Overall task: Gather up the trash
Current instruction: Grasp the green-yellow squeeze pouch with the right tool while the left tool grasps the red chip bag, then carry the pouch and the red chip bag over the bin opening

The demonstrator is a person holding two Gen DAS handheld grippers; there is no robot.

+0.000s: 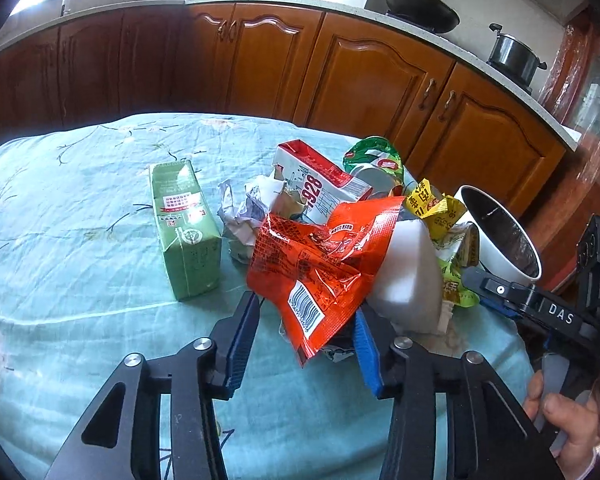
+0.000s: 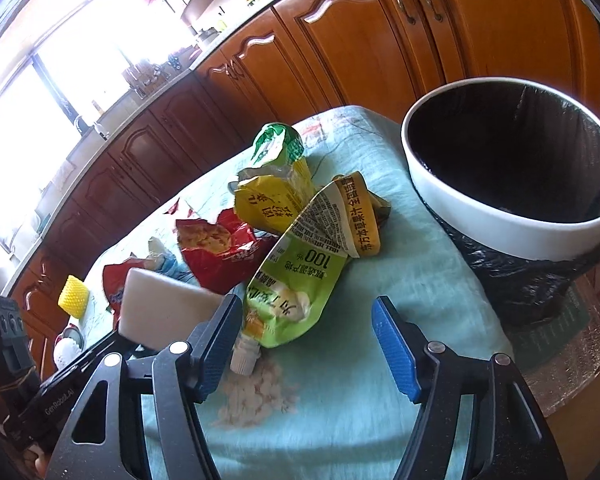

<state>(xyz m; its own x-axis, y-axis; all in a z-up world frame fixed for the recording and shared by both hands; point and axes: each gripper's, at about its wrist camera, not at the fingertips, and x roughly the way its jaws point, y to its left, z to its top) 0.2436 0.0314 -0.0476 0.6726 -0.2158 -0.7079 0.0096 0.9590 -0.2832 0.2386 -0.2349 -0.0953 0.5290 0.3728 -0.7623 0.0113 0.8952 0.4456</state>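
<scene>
Left hand-held gripper [image 1: 306,330]: jaws apart either side of the orange wrapper [image 1: 320,268], pads not visibly pressing. The wrapper is crinkled and glossy with its barcode up, atop the litter pile on the bench [image 1: 80,208]. Right hand-held gripper [image 2: 306,344] gapes empty beside the green pouch [image 2: 300,280]; lined bin [image 2: 512,168] nearby, likely the drop point.

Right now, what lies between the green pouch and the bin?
Only bare teal tablecloth separates the green pouch from the bin, seen in the right wrist view.

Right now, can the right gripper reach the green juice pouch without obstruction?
Probably yes. The right gripper is open, and the green juice pouch lies just ahead on the tablecloth, nothing covering its near end.
</scene>
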